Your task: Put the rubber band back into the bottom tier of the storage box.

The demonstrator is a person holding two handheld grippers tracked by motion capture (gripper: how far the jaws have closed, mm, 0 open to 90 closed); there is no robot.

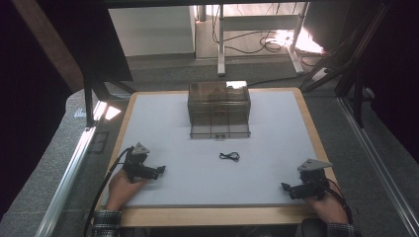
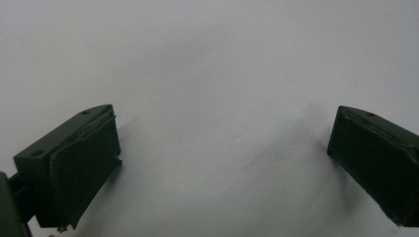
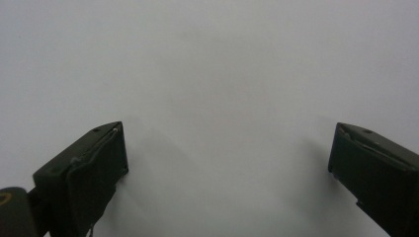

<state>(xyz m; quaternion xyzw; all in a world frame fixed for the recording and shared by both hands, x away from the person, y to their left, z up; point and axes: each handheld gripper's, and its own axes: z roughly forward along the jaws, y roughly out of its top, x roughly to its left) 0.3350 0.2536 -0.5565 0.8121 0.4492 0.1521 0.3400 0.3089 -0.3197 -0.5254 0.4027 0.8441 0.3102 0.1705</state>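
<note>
- Box (image 1: 219, 109): on the table (image 1: 276, 148), at its far middle.
- Cord (image 1: 230, 156): before the box, between left gripper (image 1: 160, 170) and right gripper (image 1: 285, 187).

No readable text, label or number shows on anything here.

Lab or test room with a recording rig. Evidence: grey carpet floor (image 1: 59, 143), aluminium frame rails (image 1: 64, 182) around a white-topped table (image 1: 276, 143), loose cables (image 1: 269, 44) on the floor by a height-adjustable desk's legs (image 1: 221, 44), dark curtains (image 1: 29, 98) at the sides.
</note>
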